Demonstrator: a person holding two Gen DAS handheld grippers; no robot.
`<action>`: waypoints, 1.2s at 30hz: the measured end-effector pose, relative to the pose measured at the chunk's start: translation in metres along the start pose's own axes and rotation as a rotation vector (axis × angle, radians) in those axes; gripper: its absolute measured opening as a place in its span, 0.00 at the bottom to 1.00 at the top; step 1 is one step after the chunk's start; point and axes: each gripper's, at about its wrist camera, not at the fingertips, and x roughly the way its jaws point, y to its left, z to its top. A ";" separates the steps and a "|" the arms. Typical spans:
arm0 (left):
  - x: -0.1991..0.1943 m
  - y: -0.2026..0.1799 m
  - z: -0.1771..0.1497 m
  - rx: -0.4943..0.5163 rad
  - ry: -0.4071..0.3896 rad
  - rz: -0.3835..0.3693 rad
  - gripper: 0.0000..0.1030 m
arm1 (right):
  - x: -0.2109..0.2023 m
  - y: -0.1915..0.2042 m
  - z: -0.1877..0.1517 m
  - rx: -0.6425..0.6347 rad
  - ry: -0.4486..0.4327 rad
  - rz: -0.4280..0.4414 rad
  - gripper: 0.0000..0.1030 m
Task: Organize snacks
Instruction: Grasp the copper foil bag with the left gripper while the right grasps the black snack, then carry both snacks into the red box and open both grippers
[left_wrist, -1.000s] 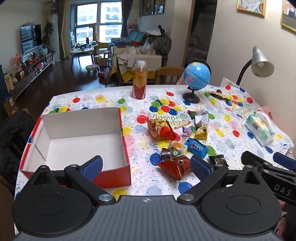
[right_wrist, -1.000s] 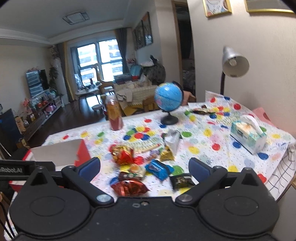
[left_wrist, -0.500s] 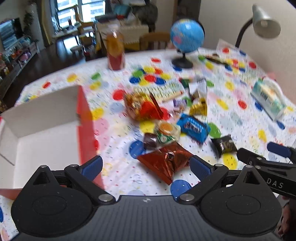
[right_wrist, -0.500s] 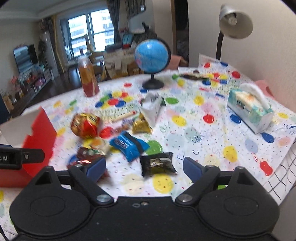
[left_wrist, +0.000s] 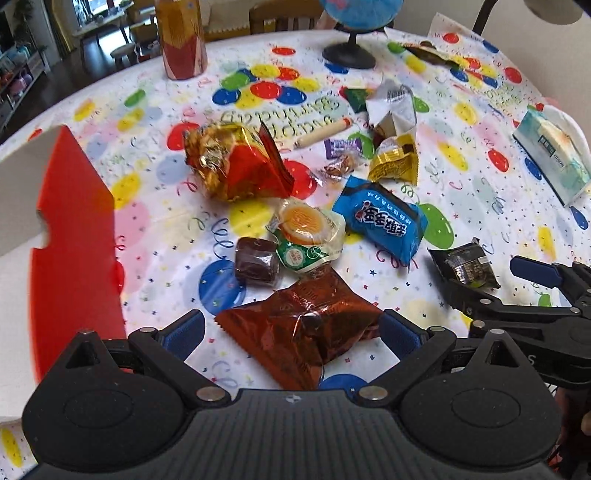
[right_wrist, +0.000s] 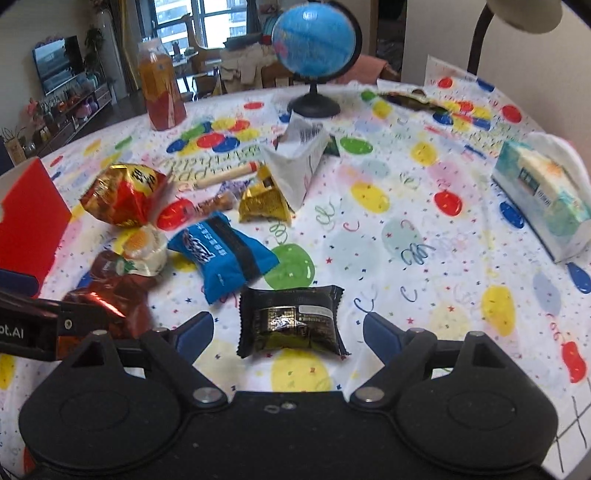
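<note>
Snacks lie scattered on a desk (left_wrist: 480, 206) under a balloon-print cloth, clustered around a blue packet (left_wrist: 380, 221) near the middle. Just behind the blue packet sit a yellow wrapper (left_wrist: 395, 162) and a white bag (left_wrist: 391, 107); to its left, a red-and-gold bag (left_wrist: 236, 166), with a round orange-topped cake (left_wrist: 306, 229) and a dark brown sweet (left_wrist: 256, 262) in front of that. The left claw (left_wrist: 291, 330) is spread wide on either side of a copper foil pack (left_wrist: 306, 328), in front of the blue packet; whether its pads touch the foil is hard to judge. The right claw (right_wrist: 288, 332), released and not gripping, frames a black packet (right_wrist: 291, 321) lying flat just right of the blue packet, with clear gaps on both sides. A red box (left_wrist: 74, 236) stands to the far left of the blue packet. Well behind are a bottle (right_wrist: 160, 88) and a globe (right_wrist: 314, 40); a tissue pack (right_wrist: 543, 195) rests far to the right.
</note>
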 end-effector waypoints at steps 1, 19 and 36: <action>0.003 0.001 0.001 -0.010 0.008 -0.005 0.98 | 0.003 -0.001 0.000 0.000 0.006 0.002 0.85; 0.014 0.003 -0.003 -0.034 0.050 -0.049 0.54 | 0.013 0.000 -0.007 0.023 0.021 0.009 0.57; -0.031 0.023 -0.031 -0.055 -0.026 -0.069 0.35 | -0.056 0.024 -0.022 0.027 -0.090 0.017 0.54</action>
